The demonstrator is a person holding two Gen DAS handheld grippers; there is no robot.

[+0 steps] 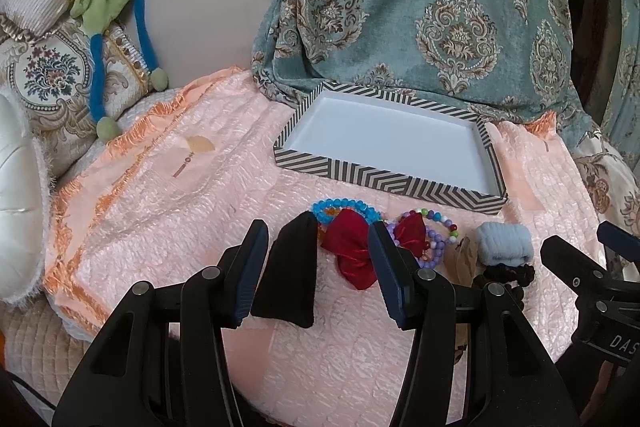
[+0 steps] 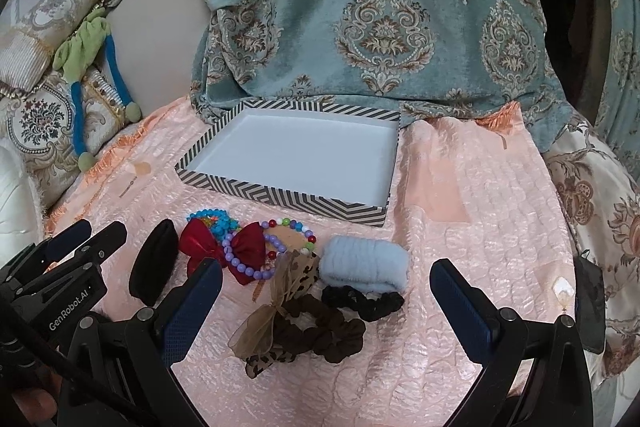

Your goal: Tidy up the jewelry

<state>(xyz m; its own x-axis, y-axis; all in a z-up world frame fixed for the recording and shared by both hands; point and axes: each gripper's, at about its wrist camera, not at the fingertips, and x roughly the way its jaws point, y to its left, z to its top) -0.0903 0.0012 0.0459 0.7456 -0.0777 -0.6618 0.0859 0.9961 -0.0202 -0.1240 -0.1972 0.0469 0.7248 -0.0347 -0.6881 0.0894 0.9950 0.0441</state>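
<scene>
Left gripper (image 1: 318, 267) hangs low over the pink quilted cloth (image 1: 180, 195), jaws spread wide, nothing between the pads. Black fabric pouch (image 1: 286, 275) lies flat in the gap, closer to the left finger, touching neither. Red satin bow (image 1: 350, 251) sits just ahead of the right finger's tip; that finger partly hides it. Turquoise bead bracelet (image 1: 344, 207) lies just beyond the bow.

Right gripper (image 2: 326, 311) also stands wide apart, holding nothing. Between and ahead of its fingers: brown scrunchie (image 2: 320, 327), black scrunchie (image 2: 364, 301), sheer brown leopard-print ribbon bow (image 2: 272, 311). Further ahead, pale blue fuzzy band (image 2: 366, 261), touching the black scrunchie. Left of that, a lilac bead bracelet (image 2: 244, 269) looped around a second red bow's edge (image 2: 248, 251), and a multicoloured bead bracelet (image 2: 294, 227) overlapping it.

Shallow open box with black-and-white chevron sides and plain white floor (image 2: 280, 193) rests beyond the whole cluster, well clear of both claws, nothing inside. Teal damask curtain (image 2: 380, 7) drapes behind it.
</scene>
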